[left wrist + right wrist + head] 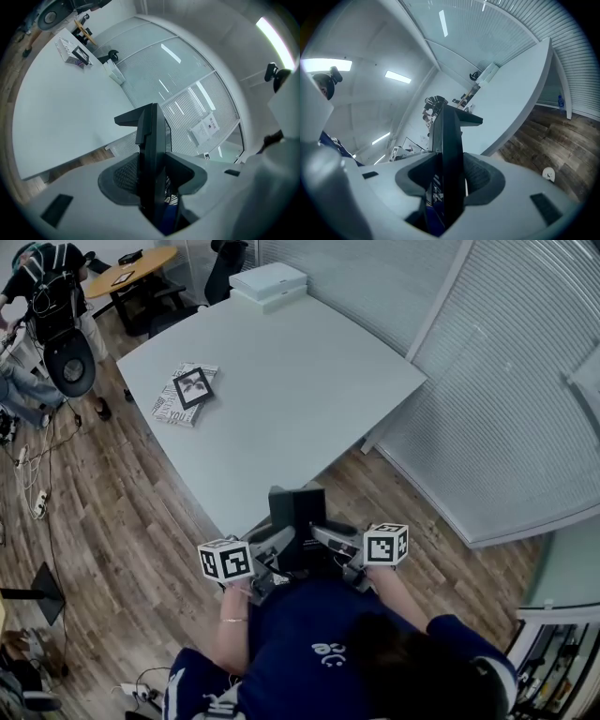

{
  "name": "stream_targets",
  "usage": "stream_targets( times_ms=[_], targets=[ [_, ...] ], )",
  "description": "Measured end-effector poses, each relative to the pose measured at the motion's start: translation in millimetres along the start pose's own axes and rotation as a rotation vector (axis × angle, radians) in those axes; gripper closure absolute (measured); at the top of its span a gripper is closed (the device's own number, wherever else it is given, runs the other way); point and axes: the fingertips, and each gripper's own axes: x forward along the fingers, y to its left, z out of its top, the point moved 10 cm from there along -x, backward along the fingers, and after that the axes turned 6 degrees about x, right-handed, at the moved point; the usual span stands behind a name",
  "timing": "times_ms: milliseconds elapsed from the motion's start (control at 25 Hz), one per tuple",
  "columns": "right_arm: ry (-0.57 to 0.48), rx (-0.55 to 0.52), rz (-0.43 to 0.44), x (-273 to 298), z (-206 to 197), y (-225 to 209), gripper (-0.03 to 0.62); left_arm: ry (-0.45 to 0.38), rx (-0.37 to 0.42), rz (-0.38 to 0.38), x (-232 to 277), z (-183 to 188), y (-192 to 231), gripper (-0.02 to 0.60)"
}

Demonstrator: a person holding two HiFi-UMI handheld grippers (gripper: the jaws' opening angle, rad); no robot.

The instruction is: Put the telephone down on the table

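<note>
A black telephone (296,517) hangs upright in the air just off the near edge of the white table (309,390), in front of the person's body. My left gripper (274,557) is shut on its left side and my right gripper (328,542) is shut on its right side. In the left gripper view the telephone (153,145) stands edge-on, pressed between the pads of the left gripper (152,177). The right gripper view likewise shows the telephone (449,150) clamped in the right gripper (450,180). The telephone's lower part is hidden behind the jaws.
A magazine with a small black frame on it (186,393) lies at the table's left side. White flat boxes (268,282) sit at its far corner. Blind-covered glass walls (506,381) run along the right. A person (52,306) stands far left beside a round wooden table (131,271).
</note>
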Motion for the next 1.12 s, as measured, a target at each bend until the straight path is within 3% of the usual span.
stream_targets(
  times_ms=[320, 1120],
  targets=[
    [0.08, -0.01, 0.063, 40, 41, -23, 0.407, -0.07, -0.017, 0.082, 7, 26, 25, 0.408],
    [0.282, 0.001, 0.174, 155, 238, -78, 0.407, -0.213, -0.102, 0.264, 80, 177, 93, 0.407]
  ],
)
